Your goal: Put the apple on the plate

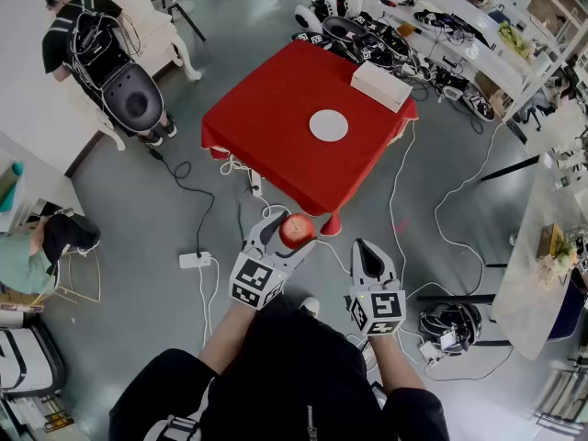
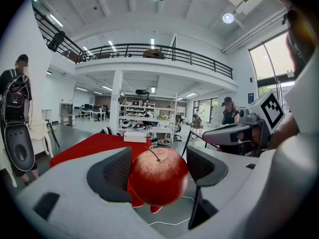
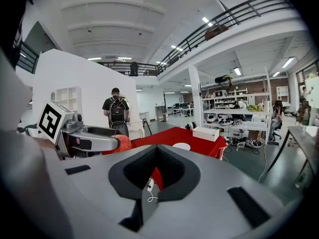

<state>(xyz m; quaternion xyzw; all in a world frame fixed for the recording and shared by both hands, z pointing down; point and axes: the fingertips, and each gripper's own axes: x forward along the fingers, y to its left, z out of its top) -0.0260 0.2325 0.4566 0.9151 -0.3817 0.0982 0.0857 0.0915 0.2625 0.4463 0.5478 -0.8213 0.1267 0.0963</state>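
Observation:
A red apple (image 1: 297, 231) (image 2: 158, 176) with a short stem sits between the pads of my left gripper (image 1: 290, 234) (image 2: 159, 167), which is shut on it and holds it in the air above the floor. My right gripper (image 1: 371, 249) (image 3: 158, 169) hangs beside it, shut and empty. Ahead stands a table with a red cloth (image 1: 266, 127) (image 3: 199, 144). A round white plate (image 1: 329, 125) (image 3: 181, 146) lies near the cloth's middle, bare. Both grippers are short of the table's near corner.
A white box (image 1: 381, 85) (image 3: 206, 133) lies at the table's far edge. Cables and a power strip (image 1: 195, 259) trail over the grey floor. A person with a backpack (image 1: 87, 35) stands at far left. Shelves of gear (image 1: 459, 26) line the back right.

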